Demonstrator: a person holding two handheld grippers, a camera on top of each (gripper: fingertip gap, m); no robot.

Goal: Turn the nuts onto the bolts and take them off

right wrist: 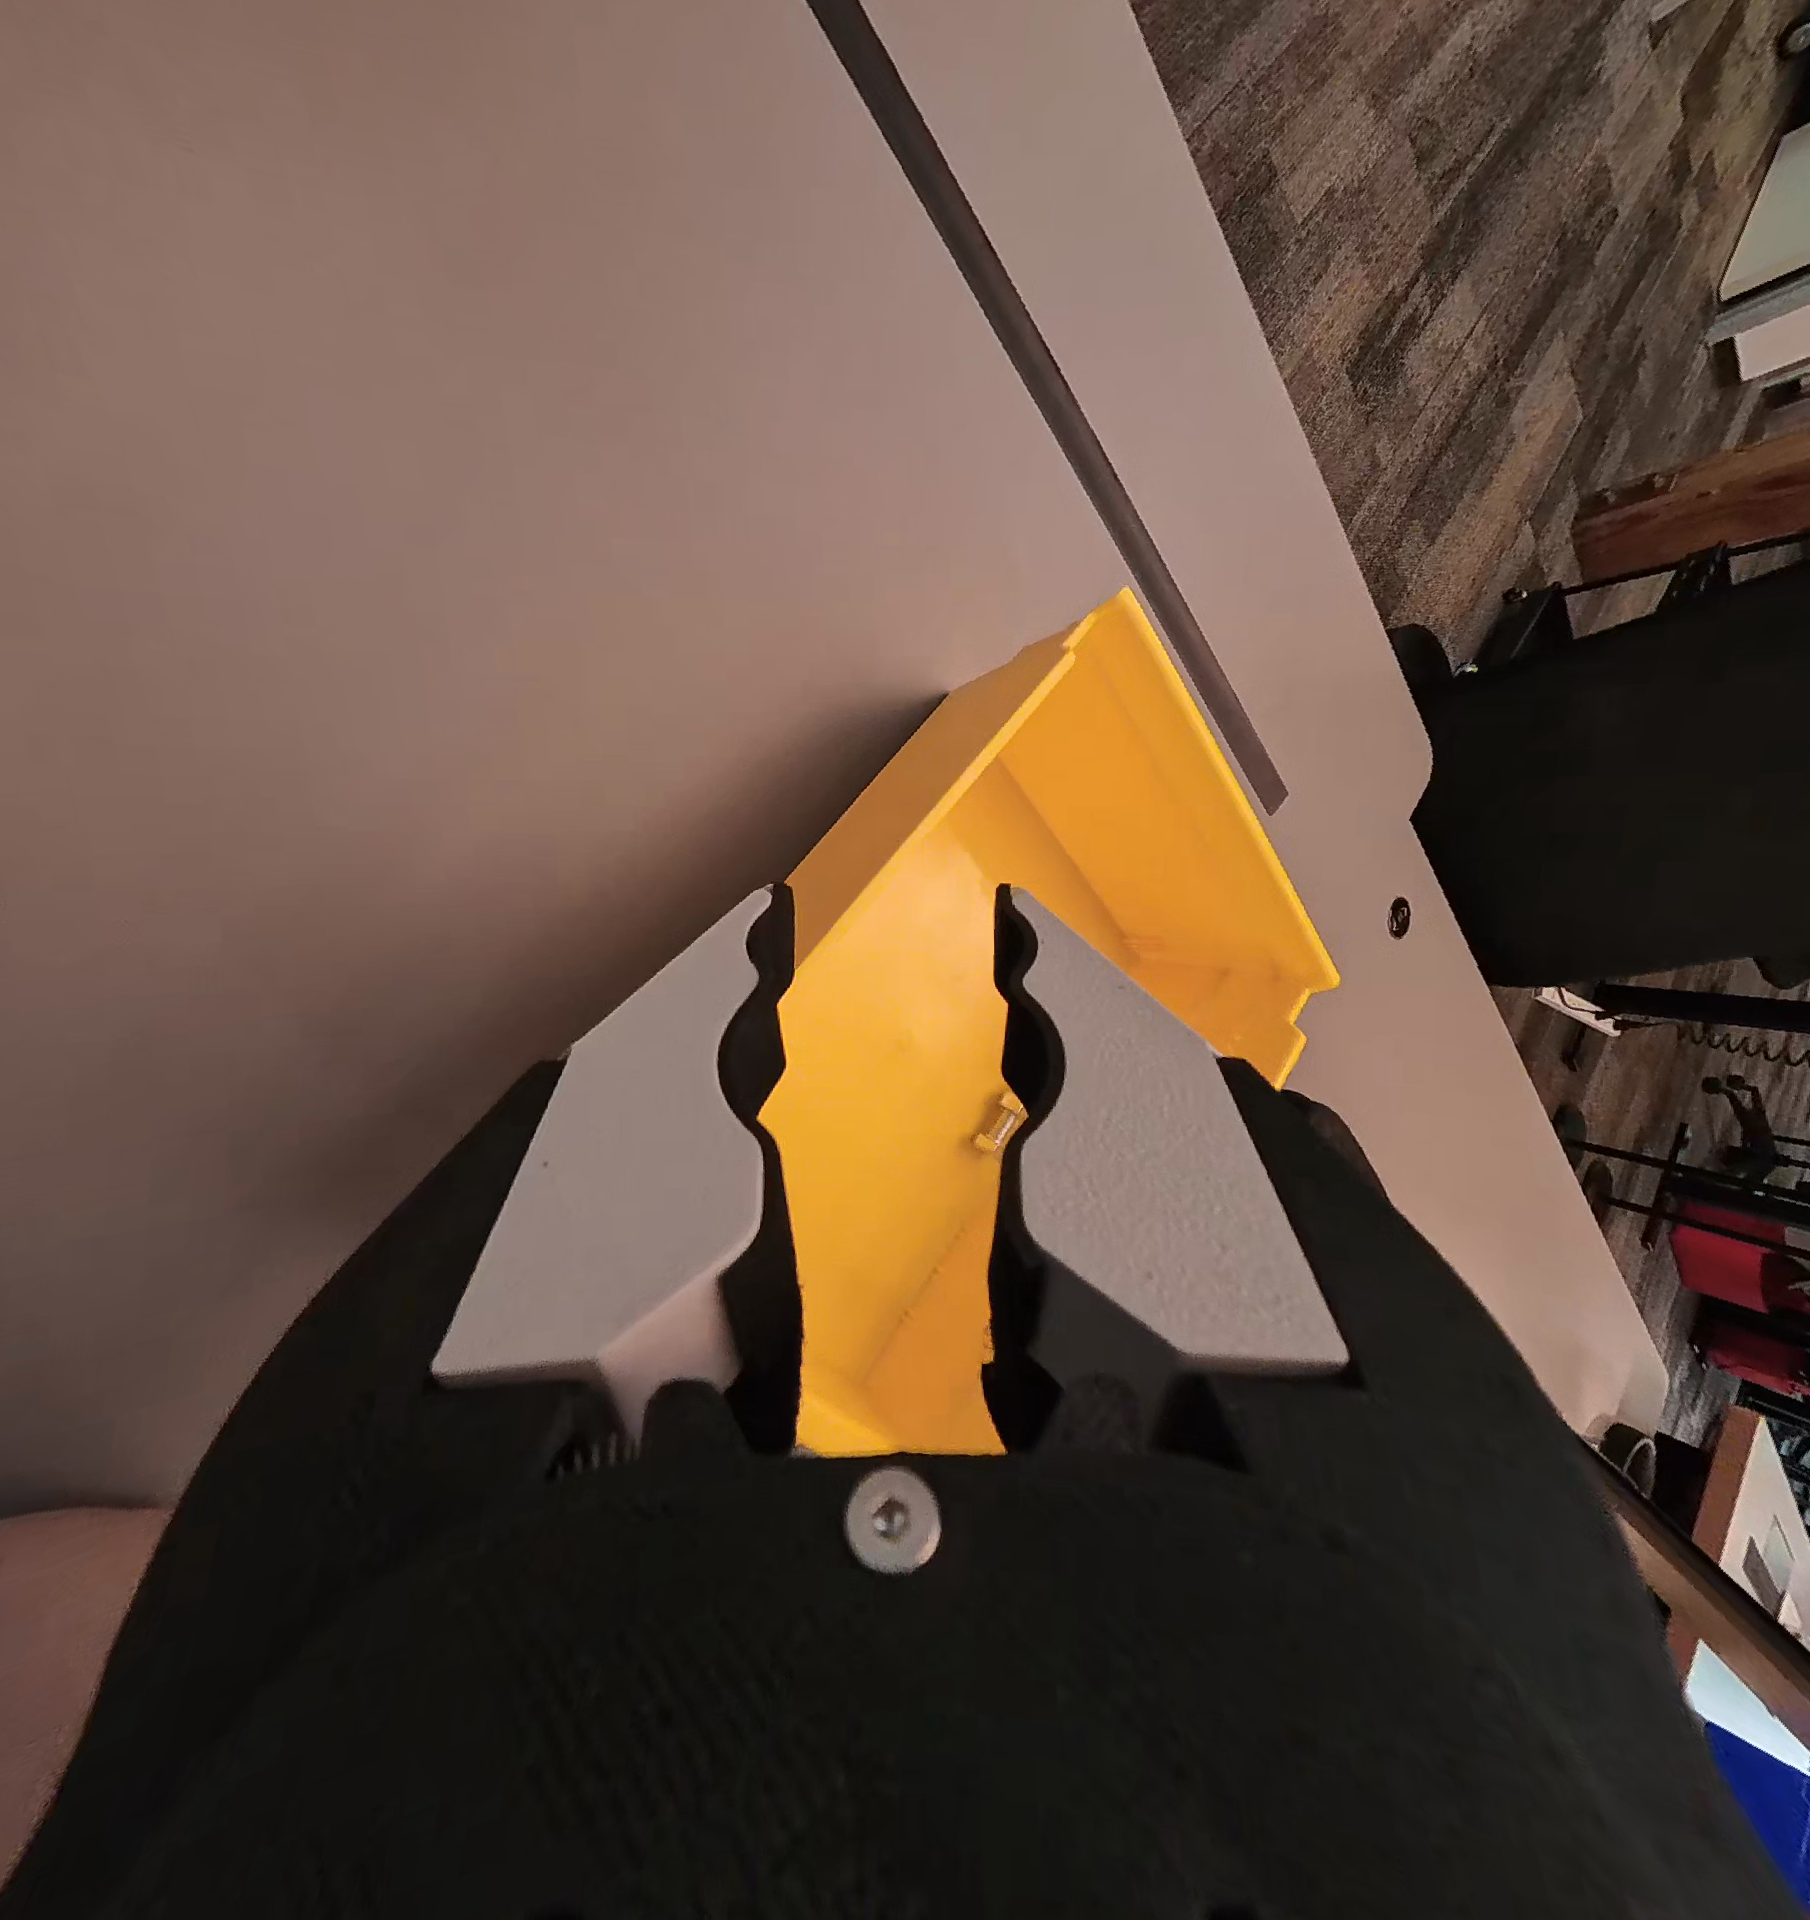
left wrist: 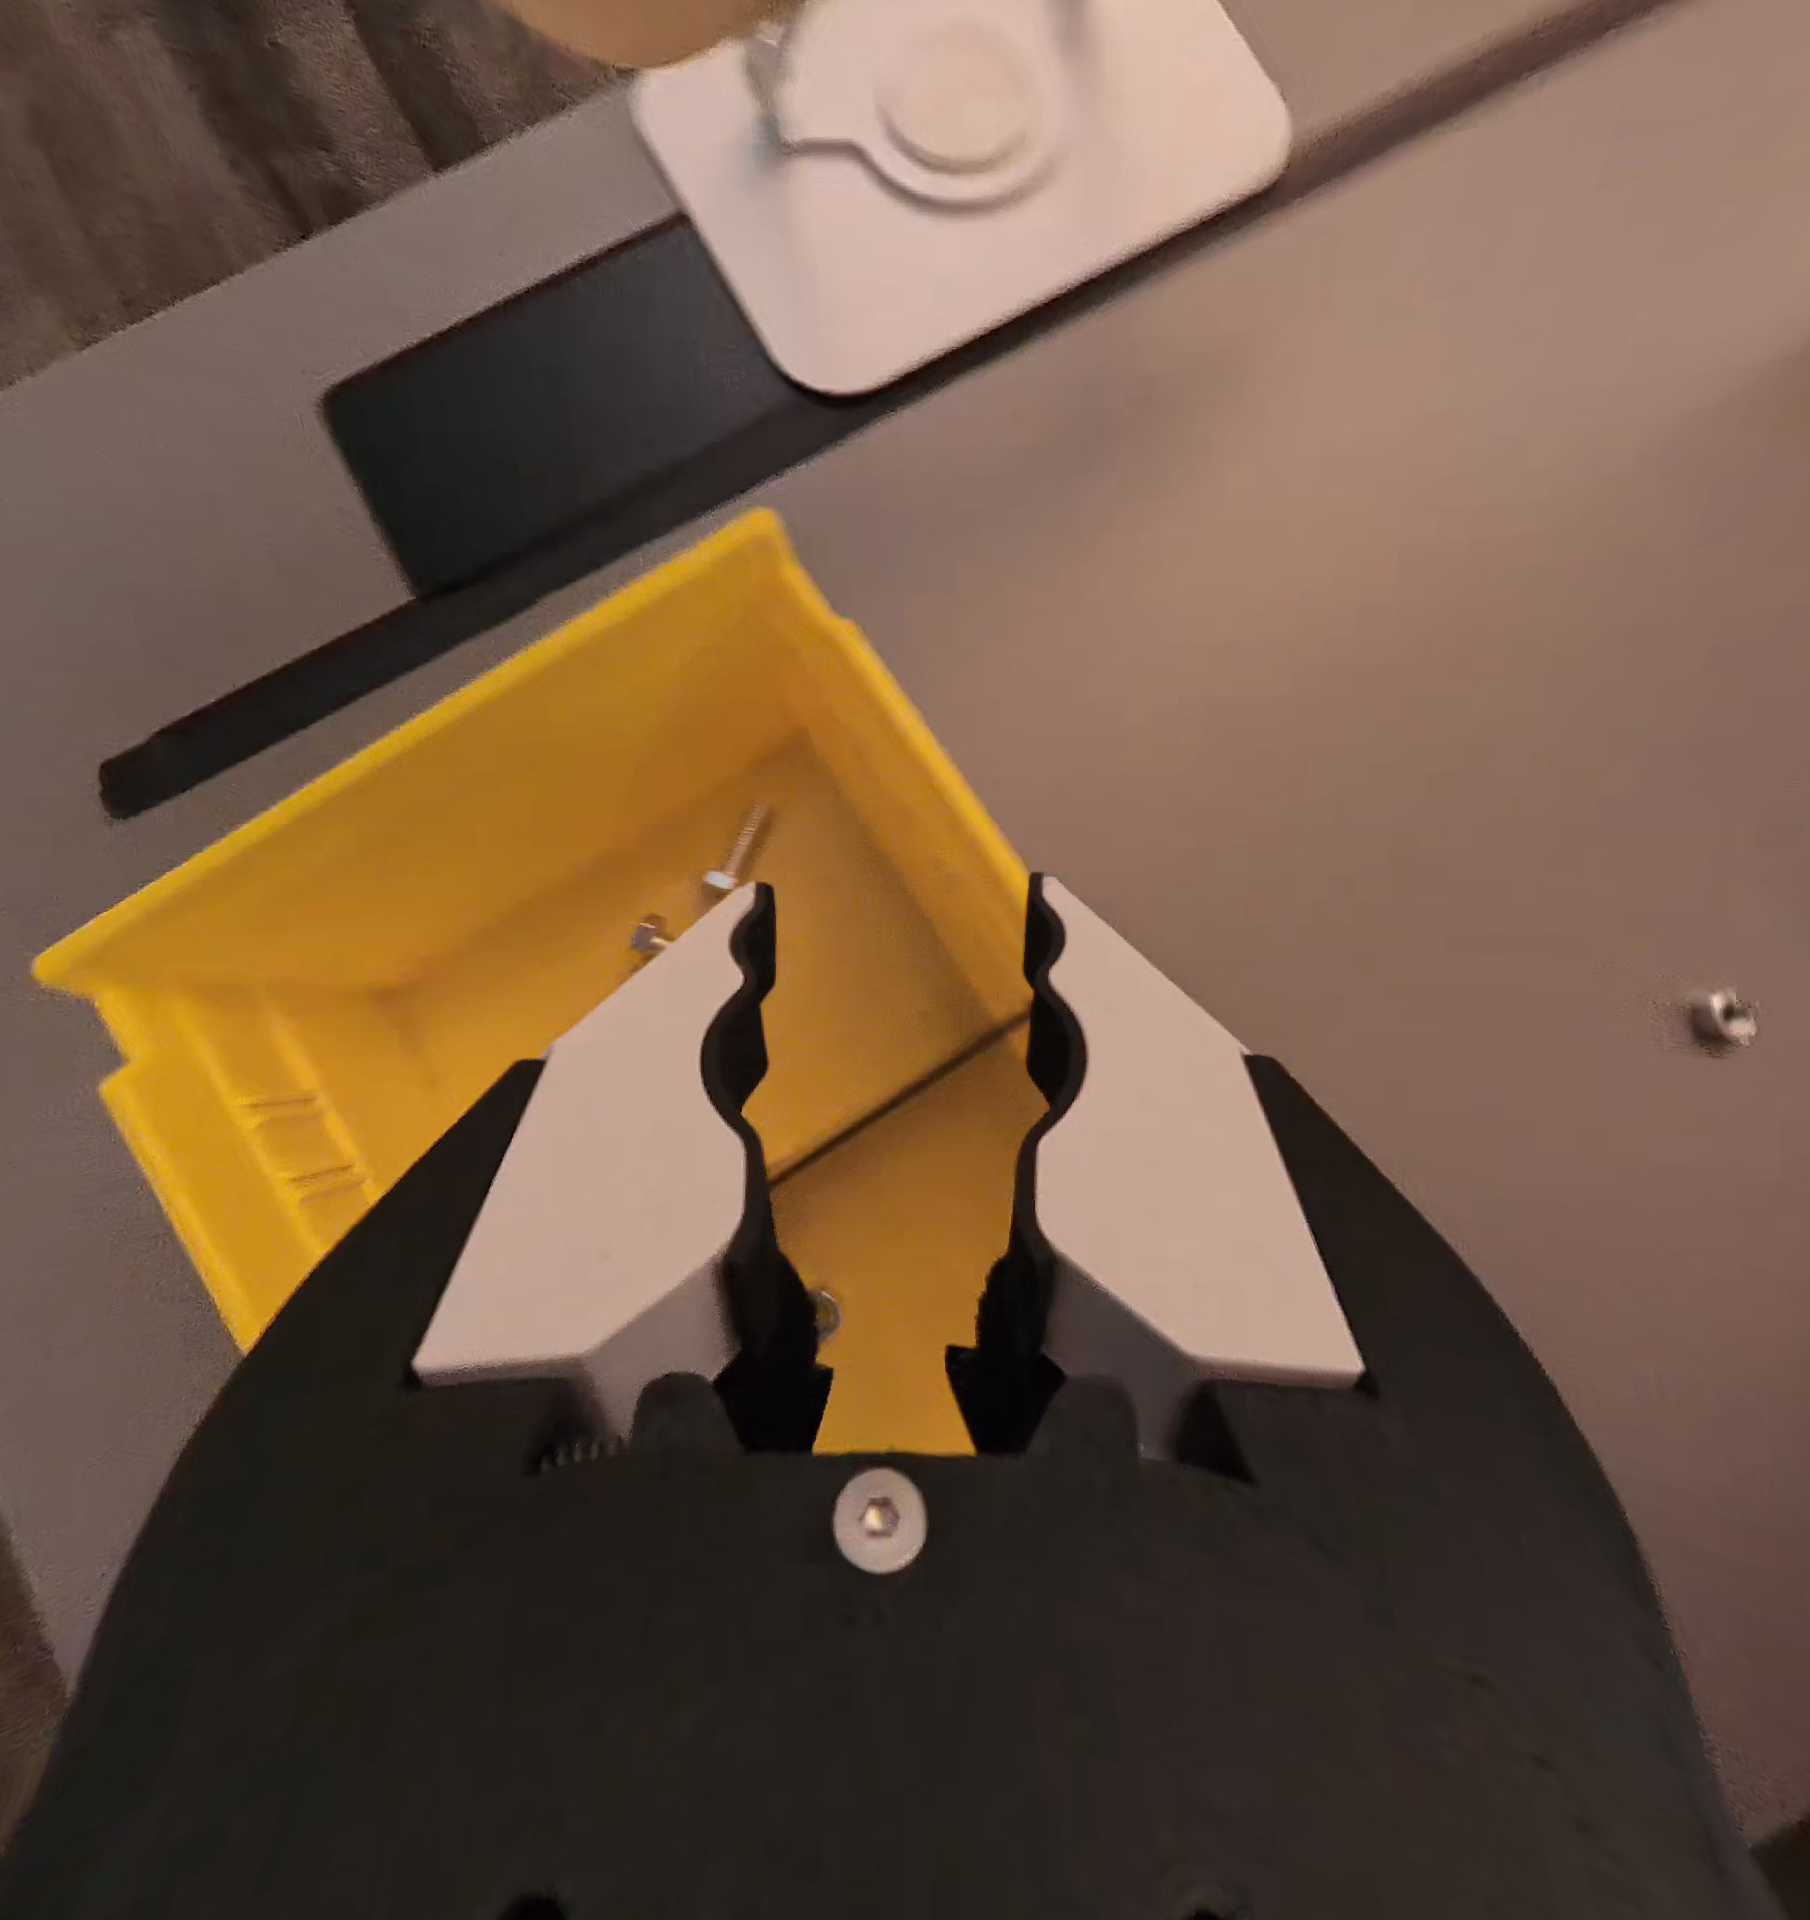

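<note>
Presently both the left gripper (left wrist: pixel 899 894) and right gripper (right wrist: pixel 893 900) hang parted and empty over the open yellow plastic bin (left wrist: pixel 527 790), where a slim steel bolt (left wrist: pixel 747 840) lies; one small steel nut (left wrist: pixel 1724 1016) sits apart on the grey table (left wrist: pixel 1400 623). Risk: the bin's walls may block the jaws, and small hardware may slip.

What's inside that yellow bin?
In the yellow bin, the left wrist view shows a bolt and small nuts; the right view shows another small metal piece. The open left tool and right tool cover much of the floor.
</note>
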